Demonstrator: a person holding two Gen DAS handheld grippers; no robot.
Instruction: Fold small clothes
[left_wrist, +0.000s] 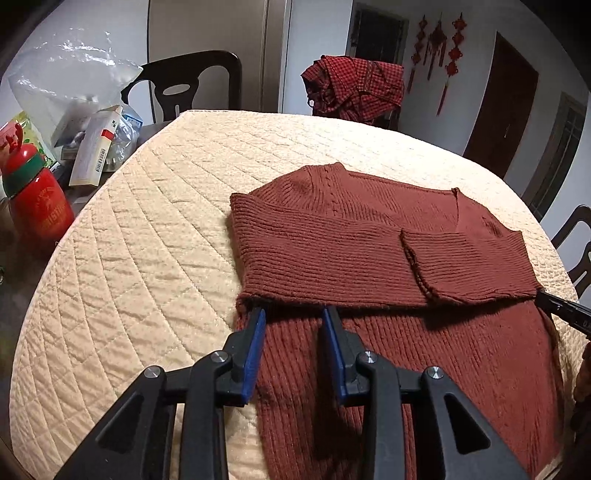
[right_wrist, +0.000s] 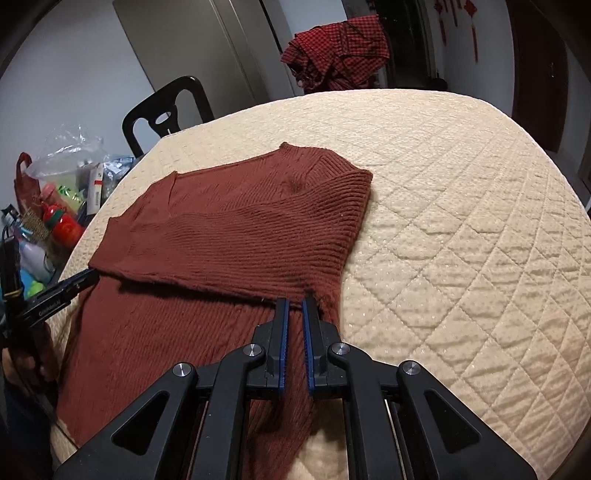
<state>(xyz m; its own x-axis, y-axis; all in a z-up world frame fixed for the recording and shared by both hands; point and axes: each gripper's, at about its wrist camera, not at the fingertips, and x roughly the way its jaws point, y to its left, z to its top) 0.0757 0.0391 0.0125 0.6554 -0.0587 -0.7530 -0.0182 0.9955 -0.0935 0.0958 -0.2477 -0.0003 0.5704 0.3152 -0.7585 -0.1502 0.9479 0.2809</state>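
Left tongs (left_wrist: 293, 314) angled down, parted over sweater (left_wrist: 369, 236).

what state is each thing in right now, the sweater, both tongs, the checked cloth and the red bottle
sweater: flat on the quilt, both sleeves folded across the chest, hem end not yet folded
left tongs: open, tips at the sleeve edge, nothing between them
right tongs: all but shut, tips at the sleeve edge
checked cloth: bunched up, unfolded
red bottle: upright, cap on
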